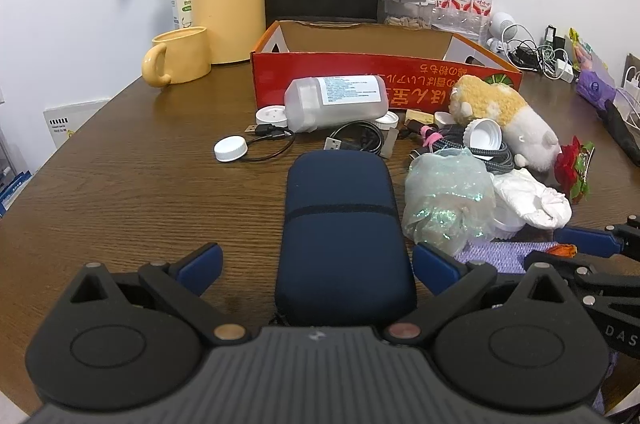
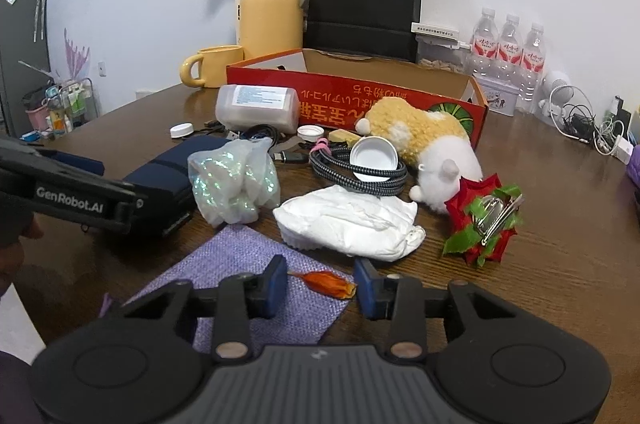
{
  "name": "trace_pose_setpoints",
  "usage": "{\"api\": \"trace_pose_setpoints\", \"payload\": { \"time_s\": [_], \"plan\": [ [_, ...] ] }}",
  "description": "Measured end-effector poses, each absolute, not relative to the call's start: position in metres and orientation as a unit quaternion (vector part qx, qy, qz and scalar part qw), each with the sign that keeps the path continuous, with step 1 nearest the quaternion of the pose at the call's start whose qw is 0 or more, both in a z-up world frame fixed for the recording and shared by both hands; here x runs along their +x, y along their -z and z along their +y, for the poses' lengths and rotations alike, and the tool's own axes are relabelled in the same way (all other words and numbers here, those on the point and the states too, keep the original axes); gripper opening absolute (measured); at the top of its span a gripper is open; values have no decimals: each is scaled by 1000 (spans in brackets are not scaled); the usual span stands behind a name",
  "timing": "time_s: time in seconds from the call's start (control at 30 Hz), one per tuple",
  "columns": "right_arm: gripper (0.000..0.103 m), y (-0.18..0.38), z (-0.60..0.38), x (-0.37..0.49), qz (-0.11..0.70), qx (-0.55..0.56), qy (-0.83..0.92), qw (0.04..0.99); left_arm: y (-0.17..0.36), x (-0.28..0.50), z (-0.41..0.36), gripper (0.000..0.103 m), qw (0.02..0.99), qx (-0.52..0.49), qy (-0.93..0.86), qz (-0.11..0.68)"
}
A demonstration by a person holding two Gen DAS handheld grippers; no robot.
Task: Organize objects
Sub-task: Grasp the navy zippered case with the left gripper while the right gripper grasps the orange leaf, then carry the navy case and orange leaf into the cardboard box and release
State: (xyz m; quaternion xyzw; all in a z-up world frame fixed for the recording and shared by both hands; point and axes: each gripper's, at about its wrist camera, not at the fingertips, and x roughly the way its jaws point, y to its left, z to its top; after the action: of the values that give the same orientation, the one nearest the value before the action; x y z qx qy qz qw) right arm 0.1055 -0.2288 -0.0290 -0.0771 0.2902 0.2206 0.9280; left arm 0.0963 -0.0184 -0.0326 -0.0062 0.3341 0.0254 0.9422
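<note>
Dark wood-grain surface (image 1: 132,184) carries, from the left, a glossy yellow mug (image 1: 180,56), a frosted plastic bottle (image 1: 336,102) lying on its side with a white printed label, and a red cardboard box (image 1: 384,80) printed with upside-down writing. The left gripper (image 1: 316,260) has its blue fingers (image 1: 200,260) wide apart around a navy fabric case (image 1: 340,224), not pressing it. The right gripper (image 2: 320,286) stands part-closed around an orange petal (image 2: 328,284) on a purple woven cloth (image 2: 240,256), the pads apart from it.
</note>
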Motion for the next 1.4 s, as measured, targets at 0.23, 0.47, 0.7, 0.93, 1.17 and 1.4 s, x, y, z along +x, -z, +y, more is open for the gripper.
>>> {"api": "trace_pose_setpoints", "payload": {
  "time_s": [0.23,0.47,0.7,0.93,1.17,1.4],
  "plan": [
    [35,27,-236,98,284,-60,-227,930,30,95,-20,103,944,-8,-26,328],
    [35,22,-243,95,278,-44,-219,934,35,109,-24,103,942,-9,-43,333],
    [35,20,-247,94,276,-36,-214,936,48,119,-21,93,939,-16,-46,340],
    [36,21,-250,95,275,-38,-202,939,41,102,-15,66,943,-24,-36,330],
    [36,12,-252,91,260,-37,-204,943,33,90,-7,65,948,-23,-36,316],
    [36,-3,-251,93,236,-35,-212,948,7,85,-7,65,961,-15,-22,276]
  ]
}}
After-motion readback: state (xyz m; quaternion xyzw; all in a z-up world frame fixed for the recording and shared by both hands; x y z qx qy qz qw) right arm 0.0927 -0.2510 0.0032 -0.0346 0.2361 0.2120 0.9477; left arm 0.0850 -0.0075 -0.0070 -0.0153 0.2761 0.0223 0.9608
